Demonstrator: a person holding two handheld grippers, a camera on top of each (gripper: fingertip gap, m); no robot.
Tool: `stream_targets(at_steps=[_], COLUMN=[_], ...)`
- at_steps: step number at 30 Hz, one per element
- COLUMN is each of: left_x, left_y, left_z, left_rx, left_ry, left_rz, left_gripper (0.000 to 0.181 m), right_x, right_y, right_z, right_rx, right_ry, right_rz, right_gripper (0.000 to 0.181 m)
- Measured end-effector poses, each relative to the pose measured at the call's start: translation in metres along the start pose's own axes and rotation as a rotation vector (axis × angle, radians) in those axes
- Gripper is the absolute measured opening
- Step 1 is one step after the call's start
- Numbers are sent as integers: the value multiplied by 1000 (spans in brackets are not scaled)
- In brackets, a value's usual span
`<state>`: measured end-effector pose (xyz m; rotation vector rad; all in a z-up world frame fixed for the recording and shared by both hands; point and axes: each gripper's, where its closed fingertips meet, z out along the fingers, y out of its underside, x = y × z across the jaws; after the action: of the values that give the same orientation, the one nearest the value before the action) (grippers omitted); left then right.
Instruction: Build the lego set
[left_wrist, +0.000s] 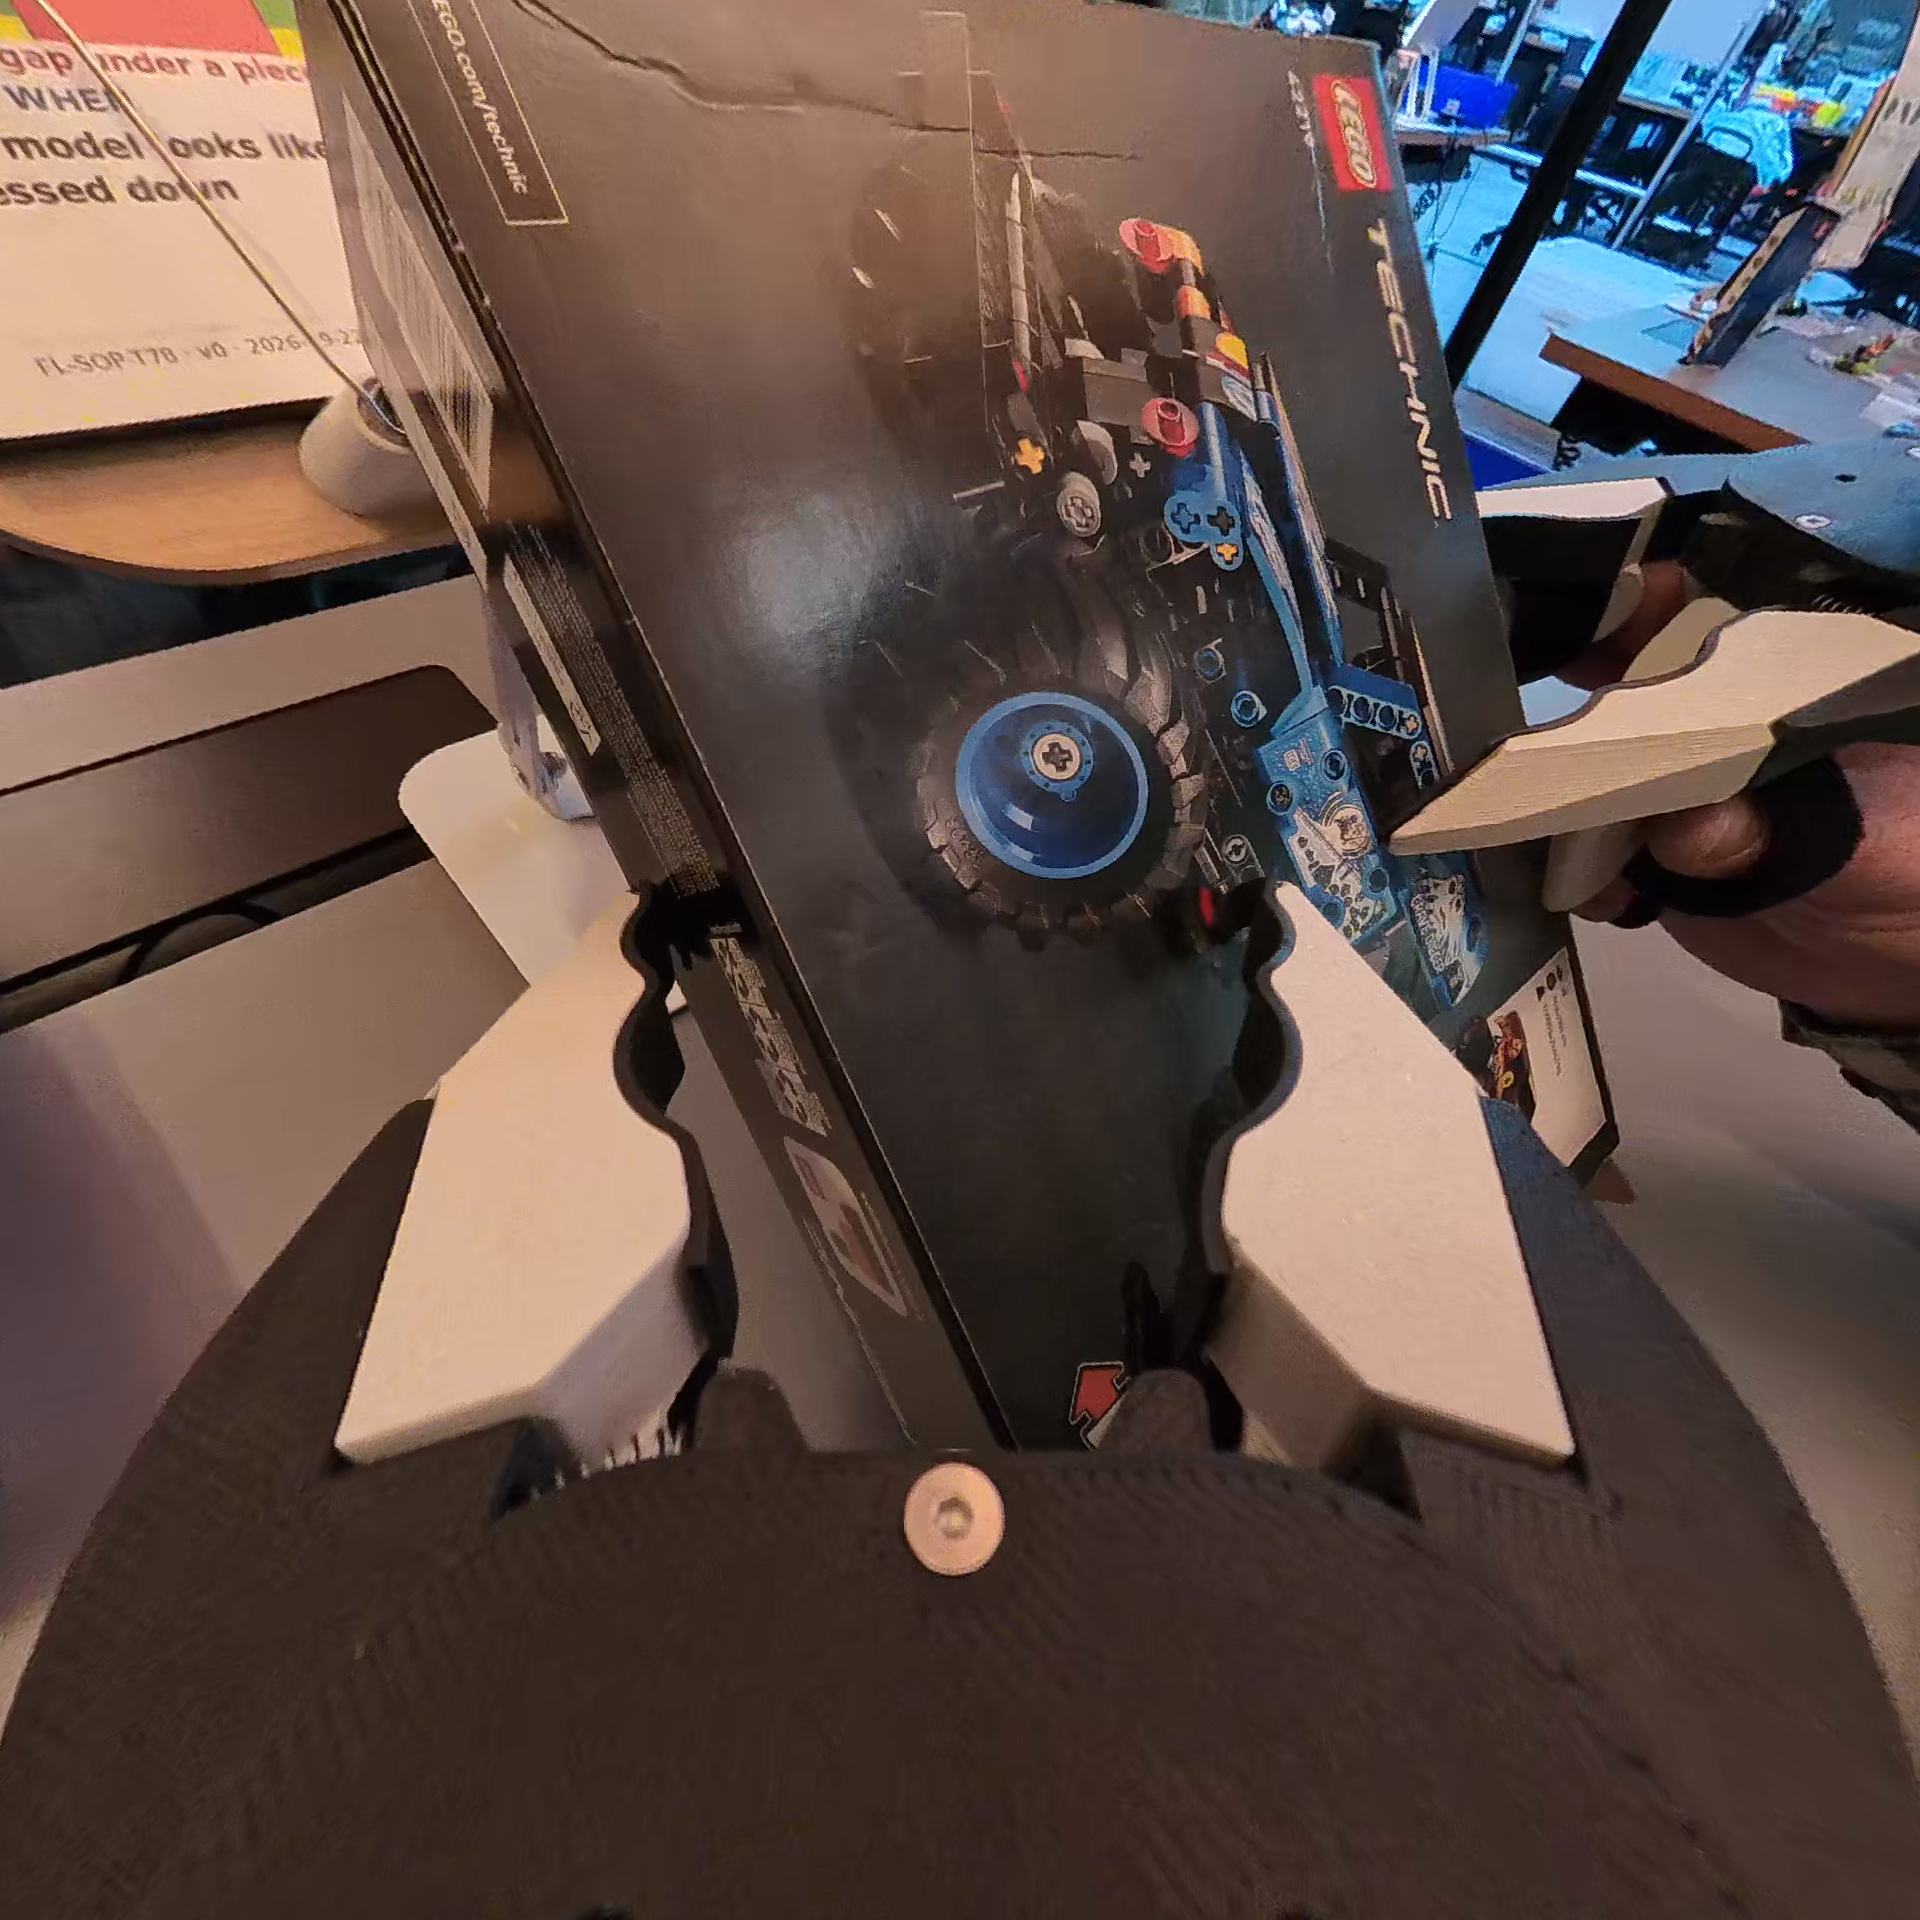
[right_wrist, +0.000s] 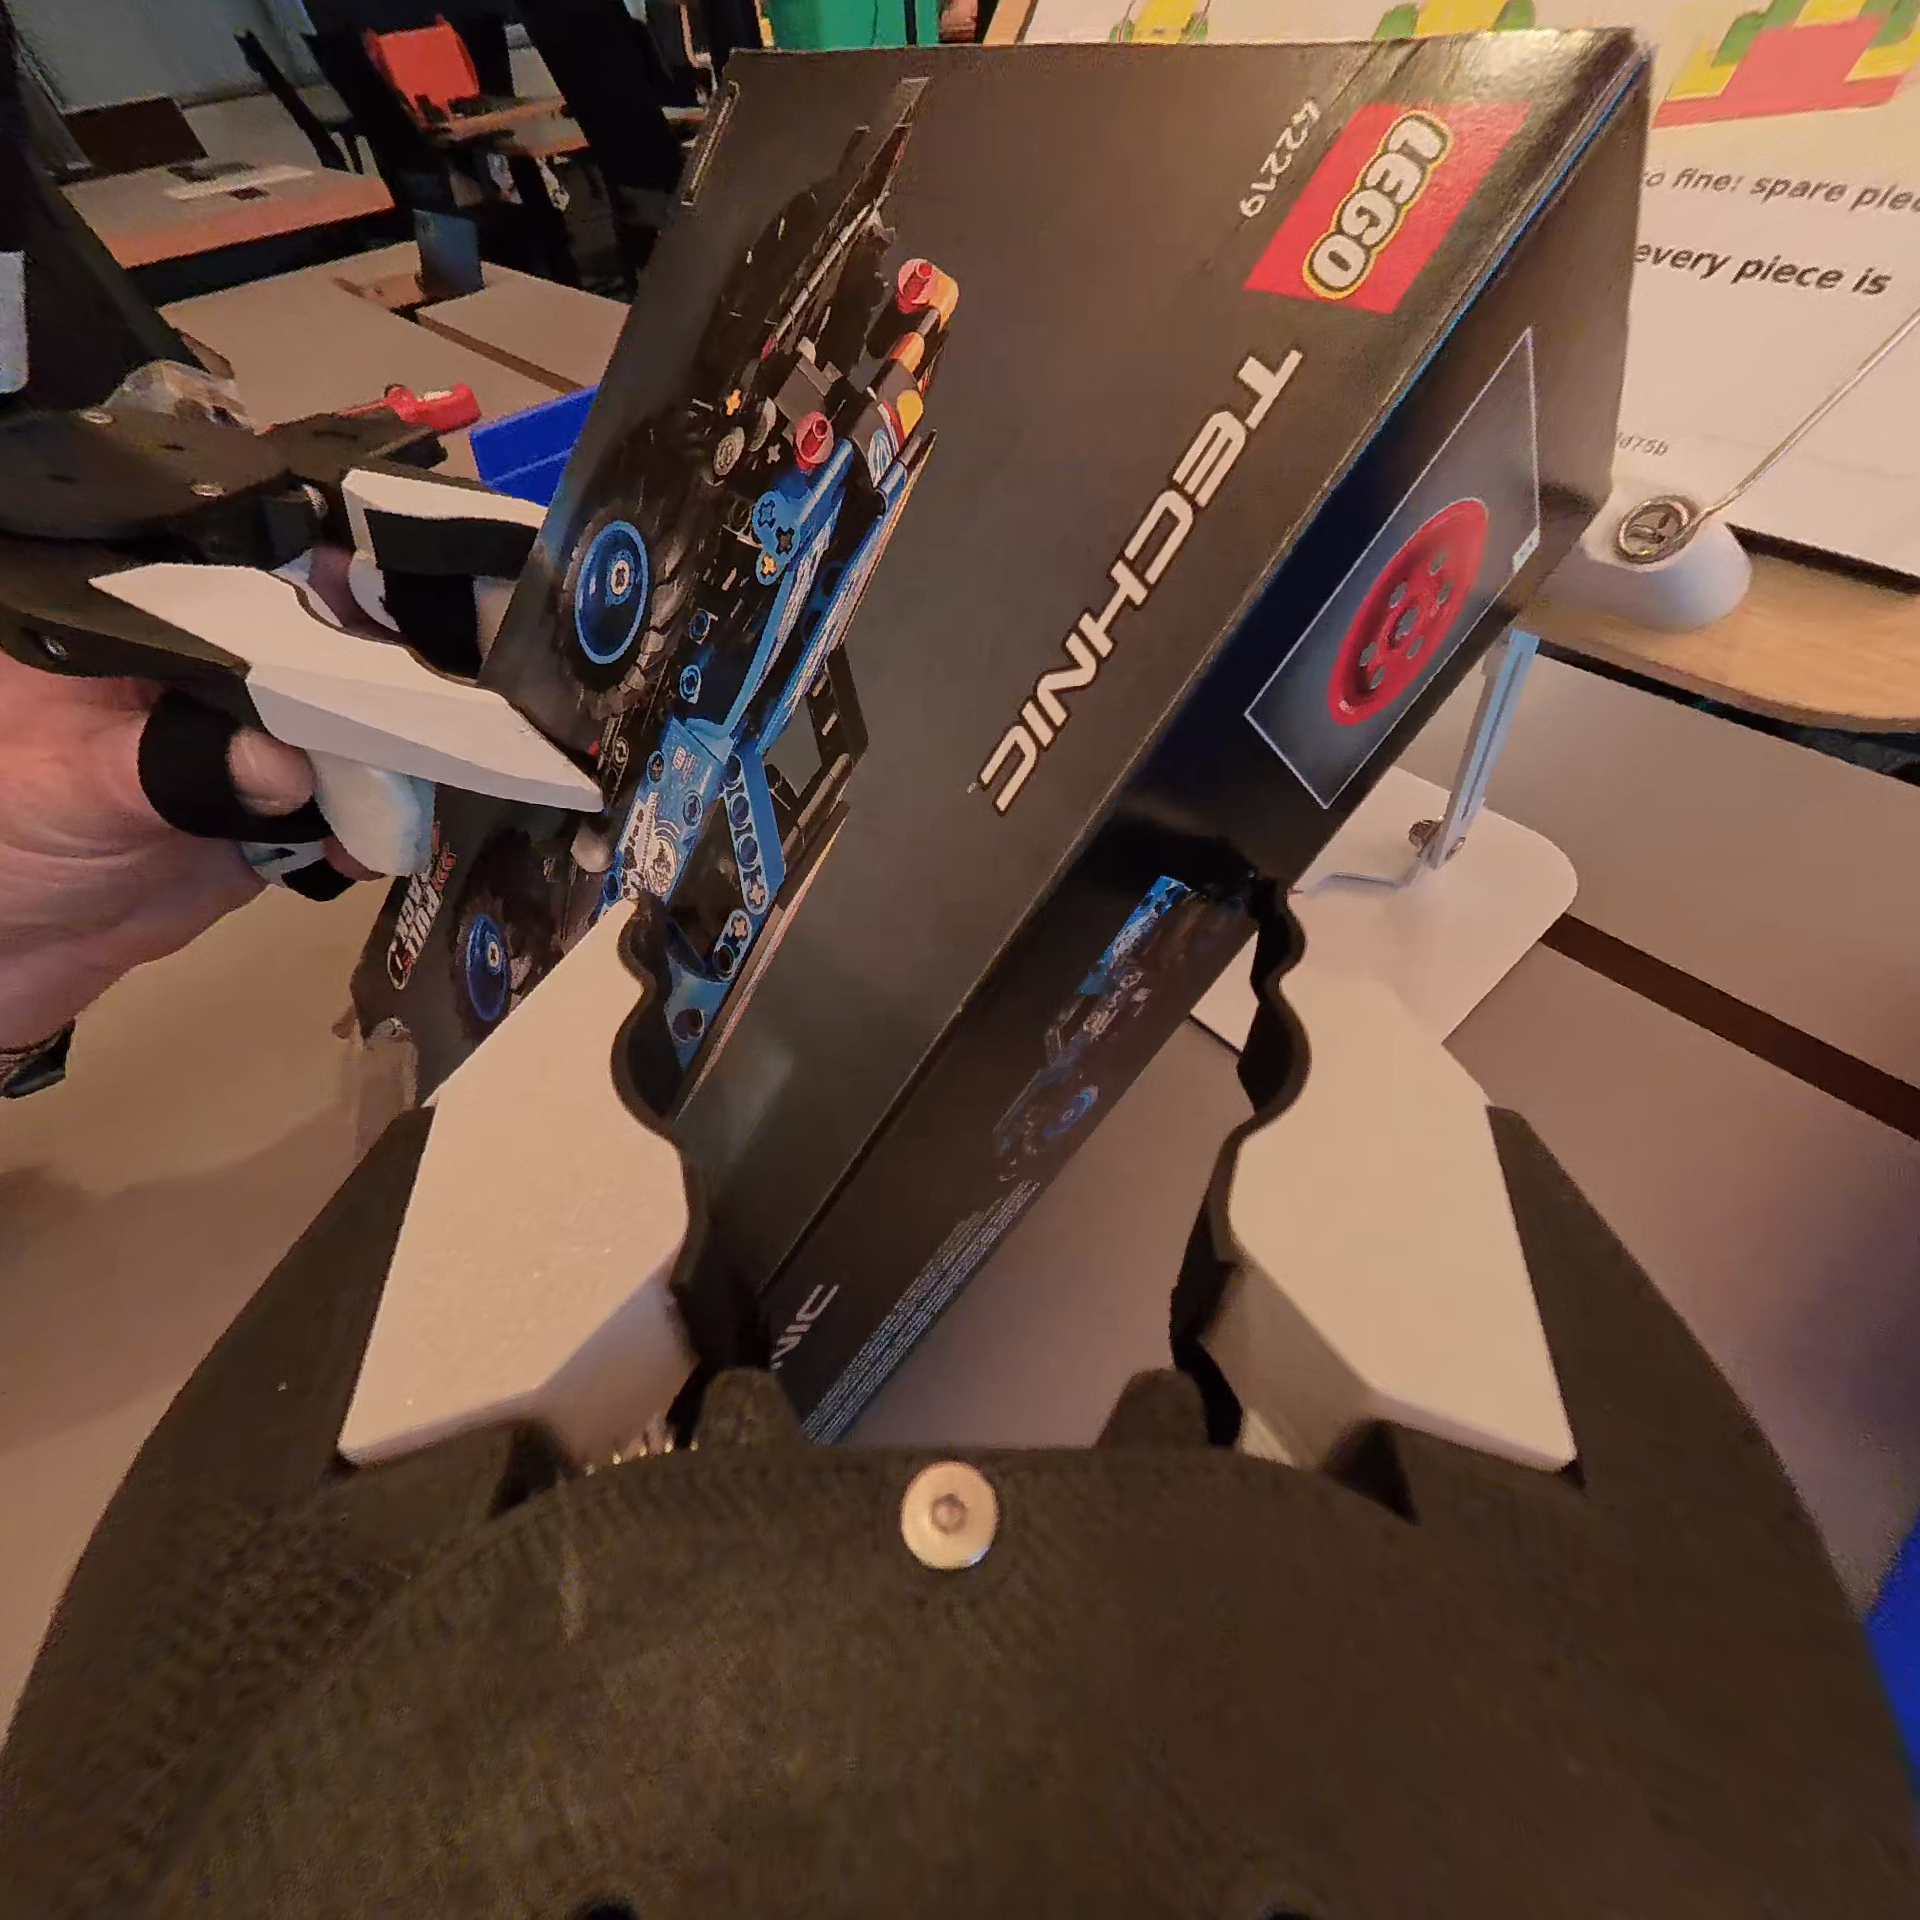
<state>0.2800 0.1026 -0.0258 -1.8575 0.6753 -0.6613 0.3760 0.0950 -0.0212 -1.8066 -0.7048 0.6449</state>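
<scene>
Left wrist view: both grippers (left_wrist: 956, 935) apparently around tilted box (left_wrist: 935, 499).

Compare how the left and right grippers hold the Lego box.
Left gripper: the Lego box fills its gap, narrow side and front showing. Right gripper: only the box's corner sits between, table visible beside one finger. Both straddle the tilted box from opposite edges.
</scene>
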Motion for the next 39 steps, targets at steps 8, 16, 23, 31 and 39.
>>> stream_targets(at_steps=[8,16,23,31,39], left_x=[-1,-1,3,10,11], left_y=[-15,-26,-38,-54,-62], left_z=[-3,-7,-14,-25,-28], left_rx=[69,129,177,226,213], left_ry=[-33,-58,-89,-100,-104], left_rz=[42,65,115,152,142], left_gripper=[107,107,105,104,104], right_x=[3,0,-2,-9,-12], right_y=[-17,-33,-48,-68,-78], right_z=[0,-3,-11,-27,-31], right_rx=[60,121,189,268,270], right_ry=[23,43,58,66,77], right_rz=[-34,-73,-95,-134,-135], right_gripper=[106,106,99,90,91])
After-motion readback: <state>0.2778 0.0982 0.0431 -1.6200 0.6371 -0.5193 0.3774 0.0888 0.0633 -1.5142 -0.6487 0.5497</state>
